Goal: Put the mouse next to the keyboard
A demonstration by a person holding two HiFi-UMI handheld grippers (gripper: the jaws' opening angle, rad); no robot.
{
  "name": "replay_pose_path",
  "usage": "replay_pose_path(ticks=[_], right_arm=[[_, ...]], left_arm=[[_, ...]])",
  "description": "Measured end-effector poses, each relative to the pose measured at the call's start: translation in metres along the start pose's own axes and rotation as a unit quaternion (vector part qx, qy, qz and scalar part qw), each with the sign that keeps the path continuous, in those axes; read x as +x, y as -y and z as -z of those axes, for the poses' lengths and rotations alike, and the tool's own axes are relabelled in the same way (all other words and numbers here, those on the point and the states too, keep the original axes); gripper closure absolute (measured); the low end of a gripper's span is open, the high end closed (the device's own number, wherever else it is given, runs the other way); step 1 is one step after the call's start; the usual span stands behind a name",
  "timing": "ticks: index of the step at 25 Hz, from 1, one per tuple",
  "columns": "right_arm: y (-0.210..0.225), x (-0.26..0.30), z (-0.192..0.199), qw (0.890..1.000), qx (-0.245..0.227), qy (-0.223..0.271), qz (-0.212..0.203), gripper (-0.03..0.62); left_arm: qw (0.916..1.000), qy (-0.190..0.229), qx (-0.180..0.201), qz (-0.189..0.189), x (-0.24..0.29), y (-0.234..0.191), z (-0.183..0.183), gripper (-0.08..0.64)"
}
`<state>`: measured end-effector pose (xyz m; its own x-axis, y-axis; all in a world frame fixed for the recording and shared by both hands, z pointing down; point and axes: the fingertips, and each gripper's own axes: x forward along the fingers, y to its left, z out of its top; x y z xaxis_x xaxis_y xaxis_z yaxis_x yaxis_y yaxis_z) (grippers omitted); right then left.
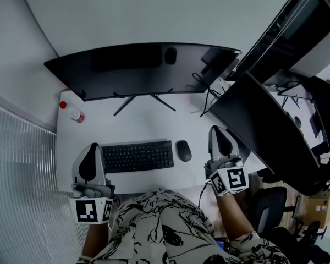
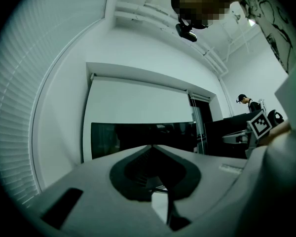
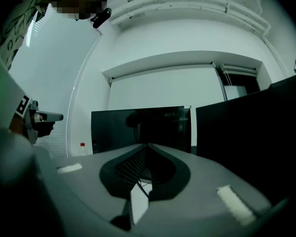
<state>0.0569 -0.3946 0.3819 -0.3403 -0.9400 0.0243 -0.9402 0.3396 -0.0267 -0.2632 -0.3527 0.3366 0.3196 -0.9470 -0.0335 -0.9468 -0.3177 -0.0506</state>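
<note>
A black mouse (image 1: 183, 150) lies on the white desk (image 1: 143, 122), just right of the black keyboard (image 1: 136, 156). My left gripper (image 1: 92, 153) hovers at the desk's front left, beside the keyboard's left end, its jaws shut with nothing between them. My right gripper (image 1: 221, 136) is right of the mouse, a short gap from it, jaws shut and empty. Both gripper views look over the closed jaws at the monitor (image 2: 143, 137) (image 3: 138, 127); the tips of the left gripper (image 2: 150, 147) and the right gripper (image 3: 147, 145) meet.
A wide curved monitor (image 1: 143, 67) stands at the desk's back. A second dark monitor (image 1: 264, 128) angles in at the right. A red-capped bottle (image 1: 71, 111) sits far left. Cables (image 1: 206, 92) lie near the right rear. A chair (image 1: 275, 208) stands to the right.
</note>
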Motion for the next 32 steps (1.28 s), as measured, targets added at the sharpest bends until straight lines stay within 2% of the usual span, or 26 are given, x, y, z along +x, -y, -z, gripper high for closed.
replay_pose_path(ticks=[5,14,24,32], right_arm=[[0.004,-0.007,-0.036,1.000,0.014,0.026,0.001,0.584],[0.028,-0.024,-0.070,0.997,0.000,0.066,0.031,0.584],[0.042,-0.033,-0.072,0.997,-0.028,0.067,0.042,0.584],[0.045,-0.037,-0.063,0.997,-0.027,0.065,0.038,0.584]], left_arm=[[0.9998,0.012,0.010,-0.014,0.001,-0.014,-0.008,0.565],[0.9979,0.023,0.037,-0.047,-0.006,-0.040,-0.022,0.563],[0.9953,0.018,0.047,-0.083,-0.015,-0.065,-0.020,0.563],[0.9950,0.013,0.039,-0.091,-0.017,-0.071,-0.009,0.563]])
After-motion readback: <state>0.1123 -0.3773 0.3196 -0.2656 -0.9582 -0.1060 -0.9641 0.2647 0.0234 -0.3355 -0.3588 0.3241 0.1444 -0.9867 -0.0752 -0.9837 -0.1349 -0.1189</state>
